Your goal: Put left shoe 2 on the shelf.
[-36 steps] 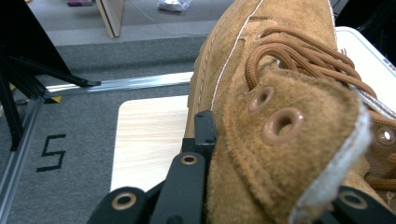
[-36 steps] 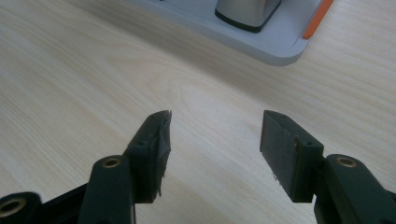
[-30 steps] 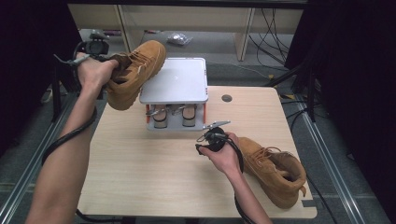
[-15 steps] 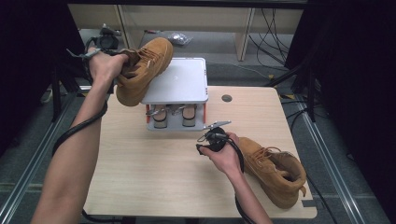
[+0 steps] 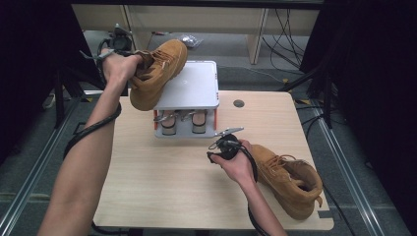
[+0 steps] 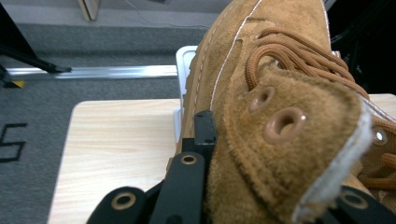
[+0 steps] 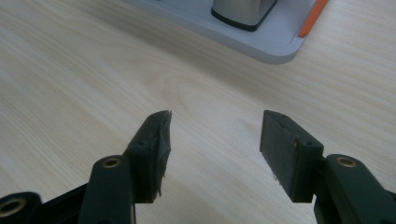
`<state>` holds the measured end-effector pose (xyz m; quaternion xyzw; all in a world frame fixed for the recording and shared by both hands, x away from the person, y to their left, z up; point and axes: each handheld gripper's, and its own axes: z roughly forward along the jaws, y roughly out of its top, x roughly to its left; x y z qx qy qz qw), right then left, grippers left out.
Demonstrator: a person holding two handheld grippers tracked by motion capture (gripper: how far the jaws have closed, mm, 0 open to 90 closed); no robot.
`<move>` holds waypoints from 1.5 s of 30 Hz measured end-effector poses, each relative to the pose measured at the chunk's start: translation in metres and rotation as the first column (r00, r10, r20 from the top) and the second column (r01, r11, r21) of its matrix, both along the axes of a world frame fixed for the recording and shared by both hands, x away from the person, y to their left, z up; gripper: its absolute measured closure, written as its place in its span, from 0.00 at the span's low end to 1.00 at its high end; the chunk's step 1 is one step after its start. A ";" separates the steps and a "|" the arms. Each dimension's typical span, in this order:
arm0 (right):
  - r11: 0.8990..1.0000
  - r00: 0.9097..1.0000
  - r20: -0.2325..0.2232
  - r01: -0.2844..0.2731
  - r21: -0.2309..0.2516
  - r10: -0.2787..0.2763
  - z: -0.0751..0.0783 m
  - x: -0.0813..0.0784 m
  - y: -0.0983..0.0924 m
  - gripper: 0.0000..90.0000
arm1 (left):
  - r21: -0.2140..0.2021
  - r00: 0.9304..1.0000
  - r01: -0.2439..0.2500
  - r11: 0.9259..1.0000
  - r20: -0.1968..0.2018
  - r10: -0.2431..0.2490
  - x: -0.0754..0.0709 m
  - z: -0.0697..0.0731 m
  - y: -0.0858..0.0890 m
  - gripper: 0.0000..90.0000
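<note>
two tan boots are on the go. nearest, the second boot [image 5: 290, 179] lies on the table [image 5: 162, 187] by the right gripper [image 5: 227, 142], whose jaws gape over bare wood with nothing between them. farther back, the left gripper [image 5: 110, 51] clamps the collar of the raised boot [image 5: 157, 73], its toe over the grey rack [image 5: 189, 86]. my worry: that pinch on soft suede could slip and drop it. the left gripper view shows pad on collar [image 6: 280, 154], hidden from above by the hand.
</note>
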<state>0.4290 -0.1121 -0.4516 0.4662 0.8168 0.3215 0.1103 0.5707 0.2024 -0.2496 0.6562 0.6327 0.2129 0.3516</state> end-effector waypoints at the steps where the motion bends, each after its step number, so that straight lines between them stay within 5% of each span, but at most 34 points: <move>1: 1.000 1.000 -0.005 0.000 0.001 0.000 0.000 0.000 0.000 0.48 | 0.005 1.000 0.000 1.000 0.000 0.000 0.001 0.000 -0.001 0.96; 14: 1.000 1.000 -0.006 0.001 0.003 -0.001 -0.005 -0.001 0.002 0.48 | 0.027 0.999 -0.016 1.000 -0.048 0.017 0.014 -0.002 -0.006 0.92; 23: 1.000 1.000 -0.008 0.000 0.006 0.000 -0.005 0.000 0.001 0.48 | -0.042 0.996 -0.035 0.999 -0.089 0.031 0.024 -0.010 0.007 0.80; 29: 1.000 1.000 -0.007 0.000 0.009 0.000 -0.005 -0.001 0.003 0.48 | -0.013 0.999 -0.010 1.000 -0.048 0.009 0.024 -0.010 0.008 0.60; 36: 1.000 1.000 -0.005 -0.007 0.009 0.007 -0.005 -0.001 0.004 0.48 | 0.020 0.997 -0.004 1.000 0.072 0.002 0.020 -0.006 0.009 0.38; 39: 1.000 1.000 -0.009 -0.003 0.008 0.003 -0.005 -0.001 0.004 0.48 | -0.031 0.995 -0.004 1.000 0.104 0.007 0.016 0.000 0.010 0.35; 45: 1.000 1.000 -0.009 -0.001 0.011 0.002 -0.004 -0.002 0.005 0.48 | -0.050 0.987 0.006 0.999 0.163 0.003 0.001 0.022 0.014 0.38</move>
